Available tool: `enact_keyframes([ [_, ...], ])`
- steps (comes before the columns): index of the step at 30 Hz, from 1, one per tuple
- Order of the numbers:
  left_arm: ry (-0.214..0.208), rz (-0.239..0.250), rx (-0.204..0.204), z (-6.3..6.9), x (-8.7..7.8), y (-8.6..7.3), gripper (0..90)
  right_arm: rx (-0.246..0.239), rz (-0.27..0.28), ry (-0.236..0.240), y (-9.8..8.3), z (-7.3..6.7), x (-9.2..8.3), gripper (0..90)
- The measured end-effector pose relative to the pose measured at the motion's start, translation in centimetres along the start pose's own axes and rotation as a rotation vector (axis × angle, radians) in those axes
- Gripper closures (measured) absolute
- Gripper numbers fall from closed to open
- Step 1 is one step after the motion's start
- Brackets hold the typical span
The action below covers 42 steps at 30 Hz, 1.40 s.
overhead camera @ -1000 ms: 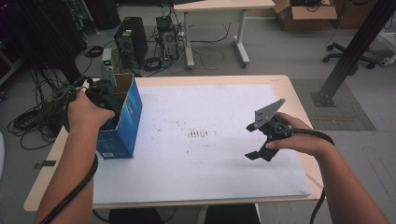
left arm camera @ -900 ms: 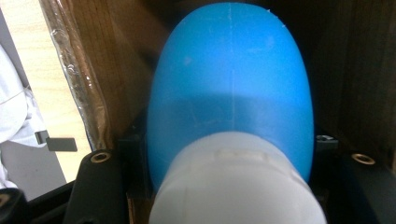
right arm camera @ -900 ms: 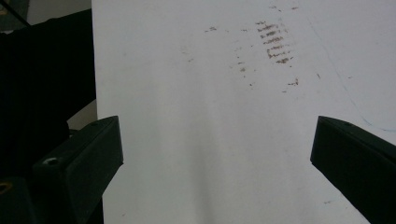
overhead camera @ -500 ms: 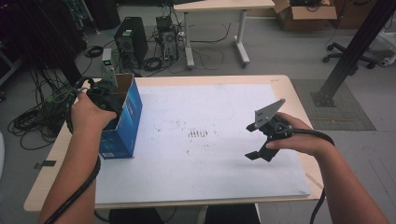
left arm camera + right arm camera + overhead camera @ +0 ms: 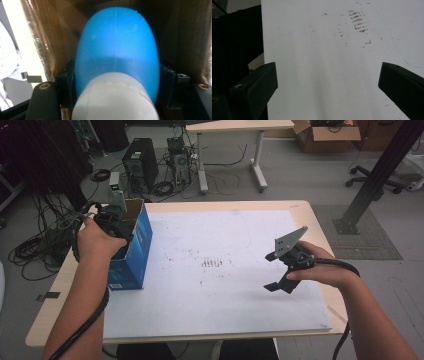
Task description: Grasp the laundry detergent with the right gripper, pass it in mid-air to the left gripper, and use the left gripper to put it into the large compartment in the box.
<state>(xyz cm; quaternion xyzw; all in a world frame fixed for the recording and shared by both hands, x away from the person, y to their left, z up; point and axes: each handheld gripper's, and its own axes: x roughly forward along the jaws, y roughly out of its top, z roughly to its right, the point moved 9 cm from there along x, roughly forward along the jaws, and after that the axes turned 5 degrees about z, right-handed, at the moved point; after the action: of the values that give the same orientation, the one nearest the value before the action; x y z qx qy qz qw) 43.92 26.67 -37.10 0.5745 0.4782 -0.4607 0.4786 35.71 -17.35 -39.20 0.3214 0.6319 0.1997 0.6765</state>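
Your left tool [image 5: 116, 222] is down in the blue box [image 5: 131, 251], tip hidden by the cardboard walls.
Left gripper view: blue-and-white bottle [image 5: 116, 62] sits right btwn the jaws, bottom cut off; jaws have just been opening, and can't tell if the pads still press it. Your left hand [image 5: 95, 239] reaches over the box rim at the desk's [image 5: 280, 205] left edge. Right tool [image 5: 281, 272] hangs over the white sheet [image 5: 210, 315], jaws wide apart, nothing btwn them, well apart from the box.
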Motion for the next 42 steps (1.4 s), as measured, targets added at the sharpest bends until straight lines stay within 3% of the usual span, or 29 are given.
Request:
enact_keyframes([
  [7, 0.024, 0.010, 0.004, -0.3, -1.3, 0.1, 29.3, 0.002, 0.004, 0.000, 0.0, 0.0, 0.0, 2.3],
  [28, 0.007, 0.037, -0.002, -0.9, -4.2, -0.3, 18.6, -0.007, 0.014, -0.002, 0.4, -0.2, -0.4, 2.3],
  [42, 0.021, 0.083, 0.075, -0.6, -7.2, -0.3, 7.2, -0.013, 0.012, -0.004, 0.8, -0.5, -0.8, 2.4],
])
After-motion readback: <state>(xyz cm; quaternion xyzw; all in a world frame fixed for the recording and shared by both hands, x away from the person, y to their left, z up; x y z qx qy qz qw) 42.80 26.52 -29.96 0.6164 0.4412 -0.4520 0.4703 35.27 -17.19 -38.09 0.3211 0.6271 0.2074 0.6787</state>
